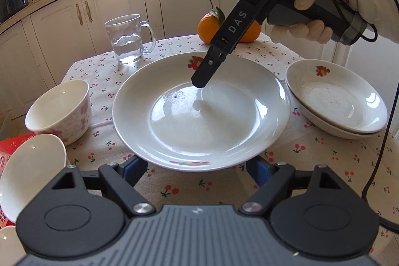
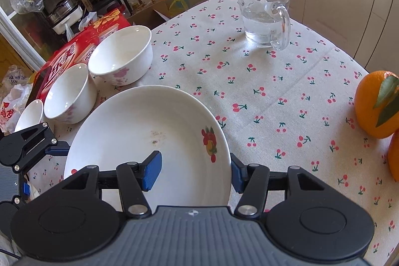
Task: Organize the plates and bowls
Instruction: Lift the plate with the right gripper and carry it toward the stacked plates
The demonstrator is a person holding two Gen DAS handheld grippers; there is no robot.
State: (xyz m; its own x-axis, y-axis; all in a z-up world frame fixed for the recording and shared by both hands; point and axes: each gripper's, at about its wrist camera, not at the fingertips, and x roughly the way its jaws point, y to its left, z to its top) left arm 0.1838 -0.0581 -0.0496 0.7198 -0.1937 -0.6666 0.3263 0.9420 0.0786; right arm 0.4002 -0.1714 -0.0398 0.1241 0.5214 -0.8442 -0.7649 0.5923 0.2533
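Observation:
A large white plate (image 1: 199, 111) with a fruit print lies in the middle of the cherry-print tablecloth; it also shows in the right wrist view (image 2: 139, 131). My right gripper (image 2: 195, 172) is open, its jaws on either side of the plate's far rim, one blue pad (image 2: 152, 171) over the plate's inside. In the left wrist view its finger (image 1: 207, 69) dips into the plate. My left gripper (image 1: 197, 170) is open at the plate's near rim, its pads under the edge. Two stacked plates (image 1: 336, 101) sit to the right. Flowered bowls (image 2: 122, 56) (image 2: 69, 94) stand on the left.
A glass mug of water (image 1: 128, 39) stands behind the plate, also seen in the right wrist view (image 2: 264, 14). Oranges (image 2: 376, 104) lie at the table's far edge. A small white bowl (image 1: 32, 173) and a red box (image 2: 82, 49) sit by the left edge.

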